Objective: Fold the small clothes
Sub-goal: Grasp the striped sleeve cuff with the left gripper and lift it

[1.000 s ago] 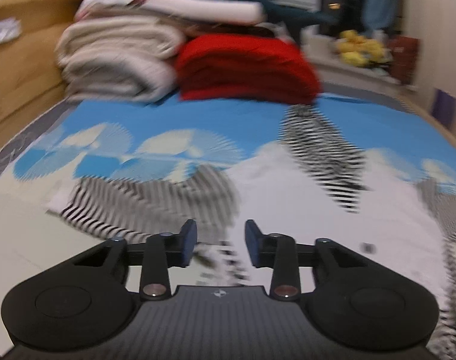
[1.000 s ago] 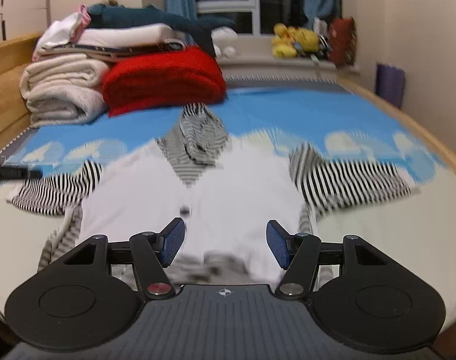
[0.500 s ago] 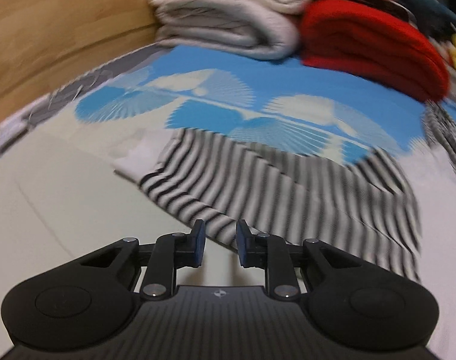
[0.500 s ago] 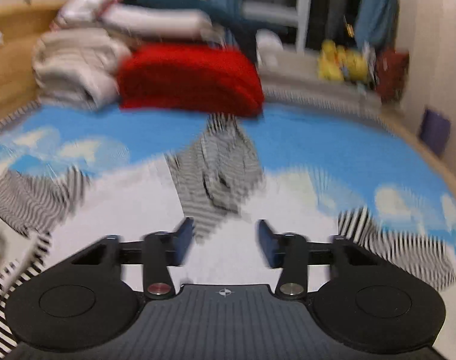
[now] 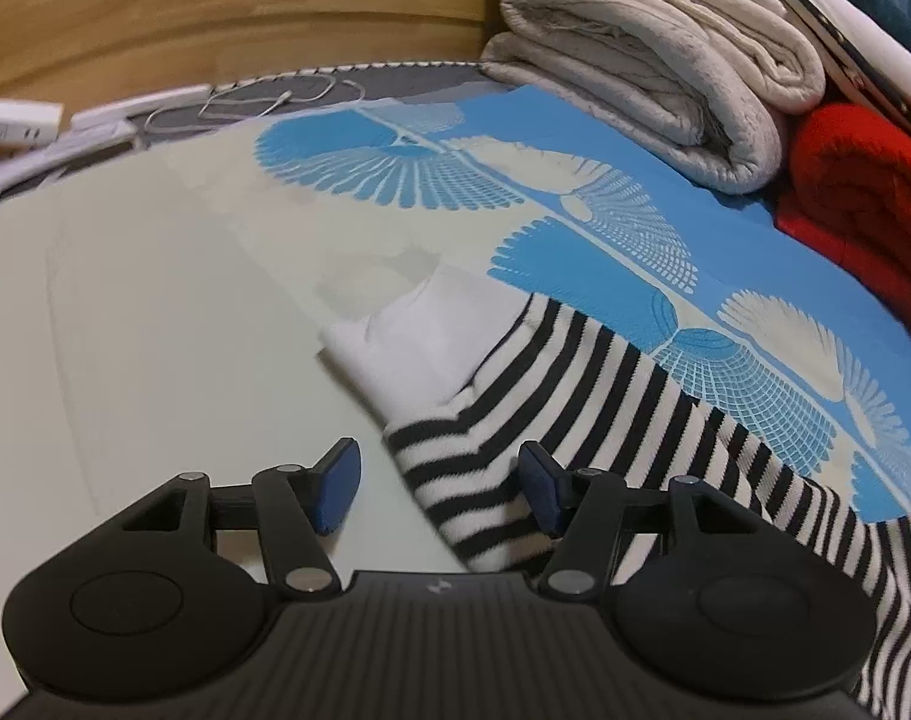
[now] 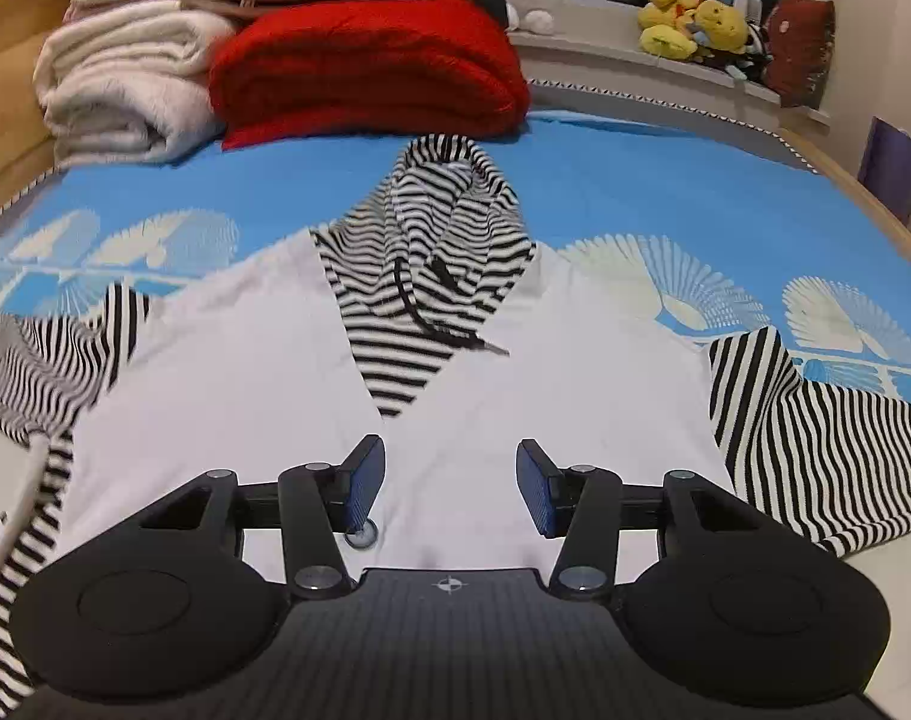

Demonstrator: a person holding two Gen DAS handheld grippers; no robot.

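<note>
Your left gripper [image 5: 438,487] sits low with jaws spread wide; your right gripper [image 6: 449,485] likewise gapes, level and centred.

One small white hooded garment [image 6: 227,372] with black-and-white striped hood and two striped sleeves is lying mid-bed on the blue-and-cream fan-print bedspread [image 6: 635,180]. One round button [image 6: 360,534] is showing on its front. Two black drawstrings [image 6: 437,300] are hanging from the hood. One folded red blanket [image 6: 365,66] and one folded cream blanket [image 6: 119,84] are sitting at the bed's far edge. One cluster of yellow plush toys [image 6: 689,24] is resting on the windowsill; exact count unclear.
</note>
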